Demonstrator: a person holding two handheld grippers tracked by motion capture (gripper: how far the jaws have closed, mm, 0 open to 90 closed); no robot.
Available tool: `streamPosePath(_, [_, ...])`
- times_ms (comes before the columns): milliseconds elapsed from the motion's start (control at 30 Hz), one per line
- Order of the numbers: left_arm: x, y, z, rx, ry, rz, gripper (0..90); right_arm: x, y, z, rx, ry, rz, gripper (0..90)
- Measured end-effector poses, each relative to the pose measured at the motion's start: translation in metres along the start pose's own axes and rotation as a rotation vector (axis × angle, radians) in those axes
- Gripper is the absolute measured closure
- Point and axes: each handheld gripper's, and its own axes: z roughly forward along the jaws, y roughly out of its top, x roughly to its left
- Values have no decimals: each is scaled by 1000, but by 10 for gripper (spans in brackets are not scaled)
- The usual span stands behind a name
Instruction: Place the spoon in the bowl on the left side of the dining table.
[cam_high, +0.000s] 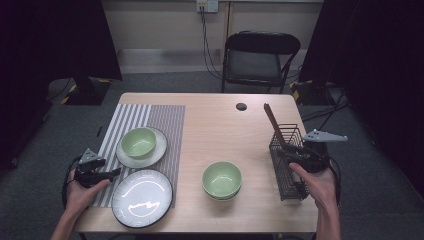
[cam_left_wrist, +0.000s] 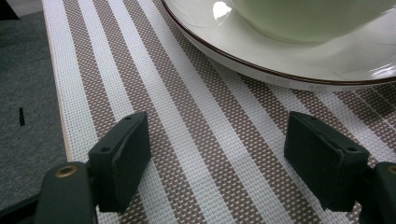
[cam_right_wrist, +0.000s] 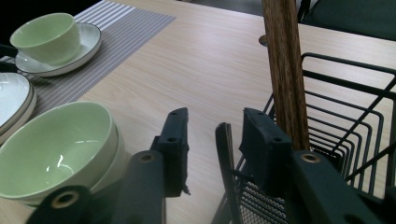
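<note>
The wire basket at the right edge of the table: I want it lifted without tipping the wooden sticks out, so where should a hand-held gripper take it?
Grip the top rim wire of the wire basket on its near left side, coming from above and from the bowl side. That rim is thin enough for the jaws, and the wooden sticks lean at the far end, away from it. The right hand-held gripper already has the rim wire between its jaws.

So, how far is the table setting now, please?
Done: one green bowl sits on a plate on the striped mat; a second plate lies at the near end. In hand: the right gripper straddles the wire basket's rim by the wooden utensils, holding nothing. Left: the stacked bowls stand off the mat.
</note>
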Motion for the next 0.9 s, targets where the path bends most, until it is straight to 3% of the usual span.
streamPosePath(233, [0, 0, 0, 1, 1, 0, 225, -1, 1, 2, 32, -22, 3, 736])
streamPosePath(400, [0, 0, 0, 0, 0, 0, 225, -1, 2, 3, 41, -9, 5, 711])
streamPosePath(567, [0, 0, 0, 1, 1, 0, 224, 1, 2, 4, 57, -17, -8, 760])
streamPosePath(900, [0, 0, 0, 1, 1, 0, 225, -1, -9, -6, 30, 22, 0, 798])
